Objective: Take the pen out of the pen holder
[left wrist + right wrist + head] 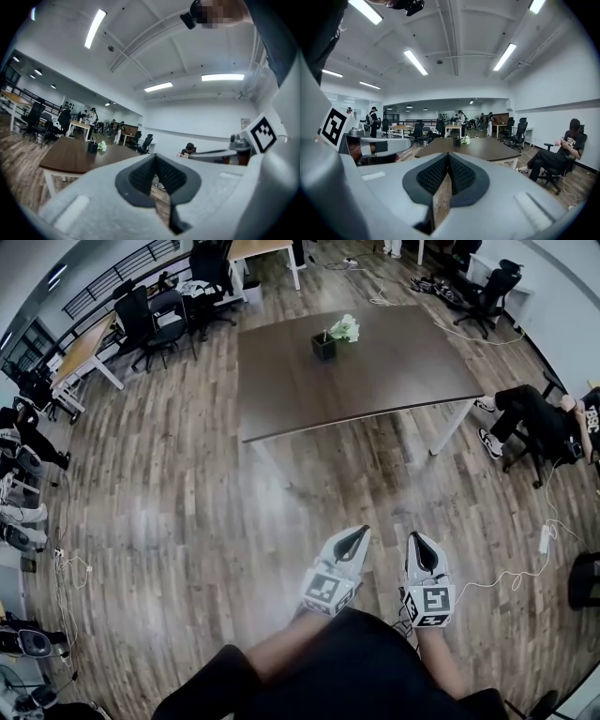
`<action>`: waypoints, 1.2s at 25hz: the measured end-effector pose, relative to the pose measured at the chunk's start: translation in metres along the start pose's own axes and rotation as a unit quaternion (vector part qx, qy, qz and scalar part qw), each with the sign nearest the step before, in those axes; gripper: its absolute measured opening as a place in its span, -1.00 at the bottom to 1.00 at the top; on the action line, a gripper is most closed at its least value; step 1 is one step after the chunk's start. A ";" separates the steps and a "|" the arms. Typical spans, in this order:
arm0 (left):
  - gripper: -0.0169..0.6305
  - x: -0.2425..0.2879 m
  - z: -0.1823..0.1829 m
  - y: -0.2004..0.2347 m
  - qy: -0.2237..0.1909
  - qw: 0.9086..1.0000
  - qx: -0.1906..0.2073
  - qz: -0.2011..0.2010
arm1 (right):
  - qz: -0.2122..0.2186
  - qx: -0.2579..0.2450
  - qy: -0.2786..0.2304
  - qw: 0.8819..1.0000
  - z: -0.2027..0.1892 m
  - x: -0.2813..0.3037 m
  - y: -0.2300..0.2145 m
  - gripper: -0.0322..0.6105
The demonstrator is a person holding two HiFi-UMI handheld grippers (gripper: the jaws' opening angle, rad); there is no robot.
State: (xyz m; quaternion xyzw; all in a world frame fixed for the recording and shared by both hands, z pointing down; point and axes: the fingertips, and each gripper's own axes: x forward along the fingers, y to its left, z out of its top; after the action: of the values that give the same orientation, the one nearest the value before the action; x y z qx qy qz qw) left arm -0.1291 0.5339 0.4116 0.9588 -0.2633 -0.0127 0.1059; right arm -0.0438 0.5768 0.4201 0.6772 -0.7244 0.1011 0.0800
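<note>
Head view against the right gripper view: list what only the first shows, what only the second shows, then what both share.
Only the head view: the marker cube on top of the right gripper, and the table's whole outline seen from above.

Only the right gripper view: ceiling light strips, people standing at the far desks, and the right gripper's jaws head-on, shut with nothing between them.

Both: the brown table, the black pen holder standing on it, far off across the wood floor, and a seated person to the right of the table.
</note>
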 end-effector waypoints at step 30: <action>-0.94 0.181 0.054 0.244 -0.002 1.000 0.006 -0.013 | 0.012 -0.006 0.038 0.999 0.070 0.301 -0.038 -0.89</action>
State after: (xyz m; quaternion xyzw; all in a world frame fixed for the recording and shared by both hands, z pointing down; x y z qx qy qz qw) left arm -0.1000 0.2260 0.4156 0.9626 -0.2515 -0.0147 0.0995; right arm -0.0257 0.2663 0.4299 0.6633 -0.7298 0.1230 0.1105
